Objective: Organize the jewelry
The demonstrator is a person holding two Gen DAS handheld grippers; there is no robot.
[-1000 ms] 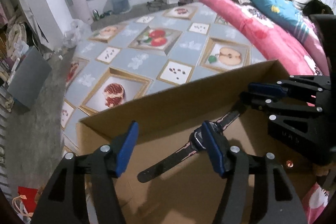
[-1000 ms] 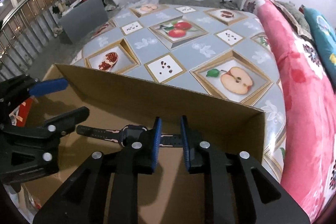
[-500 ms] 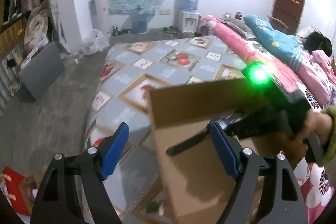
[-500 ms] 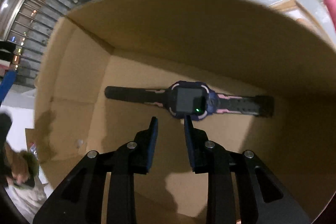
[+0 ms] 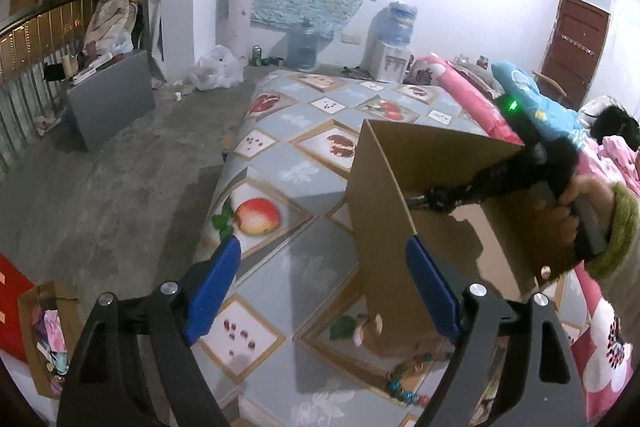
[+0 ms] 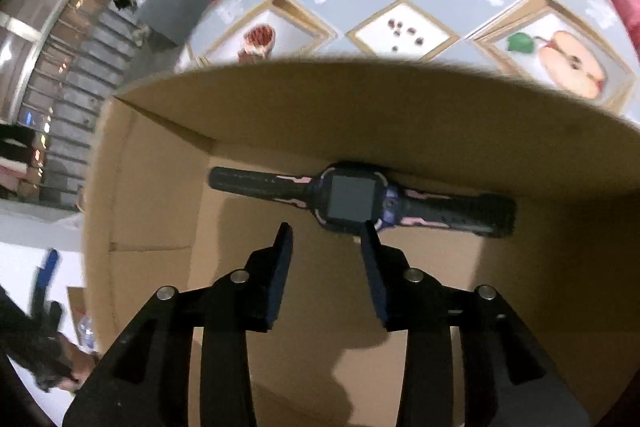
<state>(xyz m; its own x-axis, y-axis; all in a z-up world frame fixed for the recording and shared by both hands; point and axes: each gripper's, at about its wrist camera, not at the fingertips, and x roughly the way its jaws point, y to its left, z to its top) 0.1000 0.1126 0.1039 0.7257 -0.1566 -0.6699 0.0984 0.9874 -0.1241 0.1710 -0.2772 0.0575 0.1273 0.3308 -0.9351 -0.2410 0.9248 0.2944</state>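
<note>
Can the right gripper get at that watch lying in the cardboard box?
Probably yes. The right gripper is inside the box, its fingers opening with nothing between them, and the watch lies flat just ahead, uncovered.

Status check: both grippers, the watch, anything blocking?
Left gripper opening, empty, outside the cardboard box. Right gripper opening, nothing between pads. Watch flat on box floor against far wall. Nothing in the way.
</note>
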